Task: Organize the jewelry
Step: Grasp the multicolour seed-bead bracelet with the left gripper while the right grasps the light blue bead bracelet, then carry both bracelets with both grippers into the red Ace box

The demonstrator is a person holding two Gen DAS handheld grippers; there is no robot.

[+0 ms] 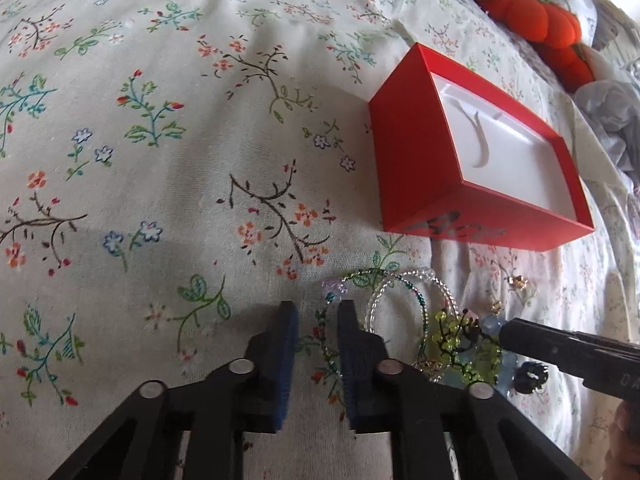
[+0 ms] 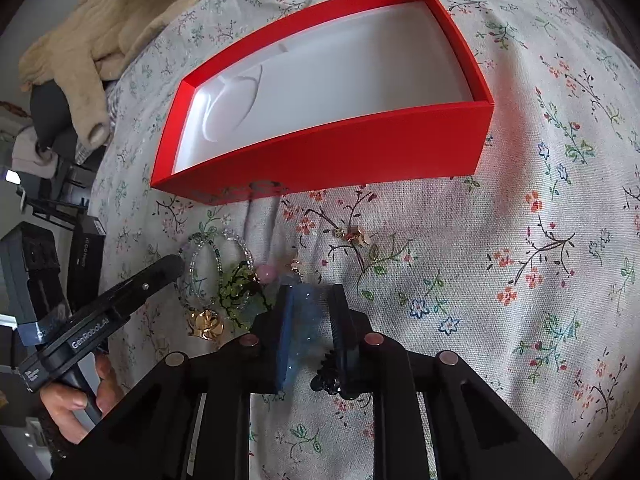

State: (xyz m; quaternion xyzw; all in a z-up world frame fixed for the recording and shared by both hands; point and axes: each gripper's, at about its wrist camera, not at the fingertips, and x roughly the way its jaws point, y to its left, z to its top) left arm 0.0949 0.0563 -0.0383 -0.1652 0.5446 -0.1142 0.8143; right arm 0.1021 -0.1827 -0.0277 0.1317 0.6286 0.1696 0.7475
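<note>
An open red box [image 1: 416,152] [image 2: 320,152] with a white insert lies on the flowered bedspread. In front of it sits a small heap of jewelry: clear bead bracelets [image 1: 400,292], a green bead cluster [image 1: 460,340] [image 2: 234,288] and gold earrings [image 2: 352,236]. My left gripper [image 1: 318,306] [image 2: 172,266] points down at the heap's left side, jaws nearly together on a thin green-and-red beaded bracelet [image 1: 322,332]. My right gripper [image 2: 312,290] [image 1: 506,334] is at the heap's right side, shut on a pale blue sparkly beaded piece [image 2: 304,320]. A black flower-shaped piece [image 2: 328,376] lies by its right finger.
An orange plush toy [image 1: 536,16] and grey cloth [image 1: 612,120] lie beyond the box. A beige knitted garment [image 2: 108,28] lies at the bed's edge, with dark boxes [image 2: 40,264] on the floor below. A person's hand [image 2: 76,400] holds the left gripper's handle.
</note>
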